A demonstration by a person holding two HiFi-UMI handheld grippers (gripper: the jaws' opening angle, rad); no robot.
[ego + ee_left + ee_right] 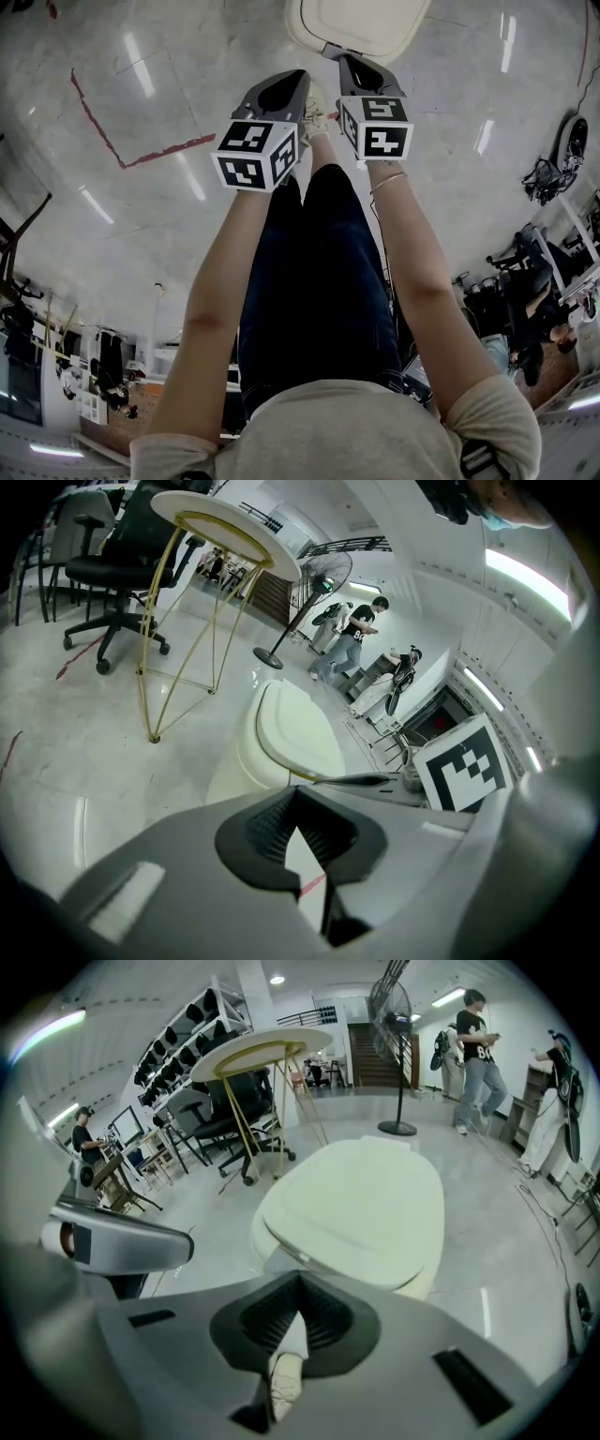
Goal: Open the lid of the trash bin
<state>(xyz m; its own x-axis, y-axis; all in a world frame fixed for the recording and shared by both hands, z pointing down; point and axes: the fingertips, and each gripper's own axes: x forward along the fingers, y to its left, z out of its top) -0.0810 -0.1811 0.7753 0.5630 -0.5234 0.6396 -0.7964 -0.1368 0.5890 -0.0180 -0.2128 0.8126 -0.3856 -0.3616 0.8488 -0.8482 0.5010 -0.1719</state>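
Cream trash bin (361, 21), closed, just beyond left tongs (296, 77), right tongs (347, 62)

A pale, glossy floor (506, 1241) is gleaming. Ahead-left of the right gripper (298, 1279) a gold-legged round table (262, 1049) is standing, a pedestal fan (392, 1002) rising ahead-right.
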